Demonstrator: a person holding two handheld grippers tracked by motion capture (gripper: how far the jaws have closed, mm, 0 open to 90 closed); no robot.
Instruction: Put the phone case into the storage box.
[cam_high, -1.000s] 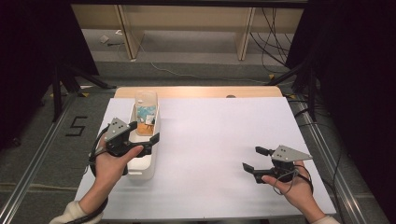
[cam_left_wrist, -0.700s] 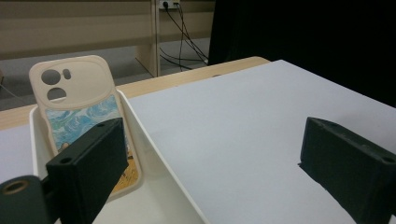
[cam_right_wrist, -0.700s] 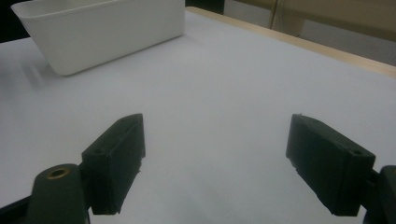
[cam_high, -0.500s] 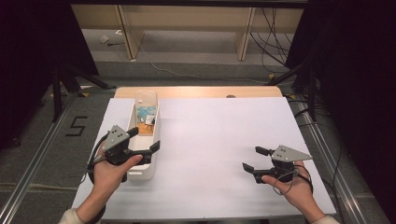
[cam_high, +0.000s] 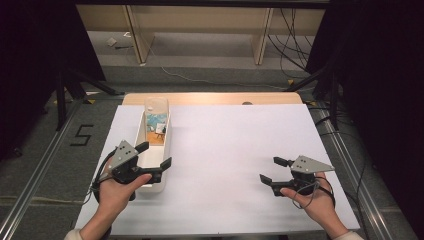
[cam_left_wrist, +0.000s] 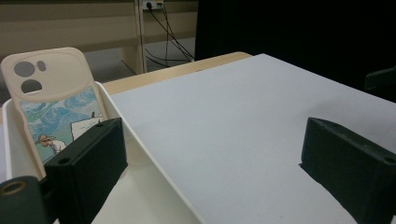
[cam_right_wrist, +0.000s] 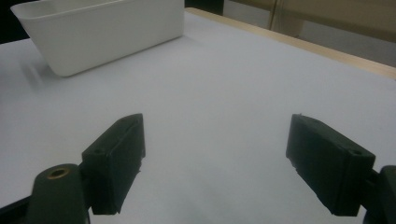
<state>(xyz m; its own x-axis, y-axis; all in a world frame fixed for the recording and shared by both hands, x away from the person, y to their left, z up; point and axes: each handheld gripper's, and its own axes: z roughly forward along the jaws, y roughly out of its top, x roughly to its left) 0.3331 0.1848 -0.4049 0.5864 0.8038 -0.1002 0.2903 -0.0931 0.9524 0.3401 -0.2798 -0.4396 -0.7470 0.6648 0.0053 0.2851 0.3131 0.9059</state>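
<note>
the left gripper (cam_high: 154, 156) is held with its jaws wide apart and nothing between them, one jaw over the near end of the white bin (cam_high: 165, 145) and the other outside its wall. a phone case (cam_left_wrist: 56, 102) is leaned upright against the bin's far end. the right gripper (cam_high: 273, 170) is held wide open and empty above the white table (cam_high: 235, 150), well apart from the bin.

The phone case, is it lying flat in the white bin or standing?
Standing. The phone case leans tilted against the far end wall of the white bin, its camera end above the rim.
</note>
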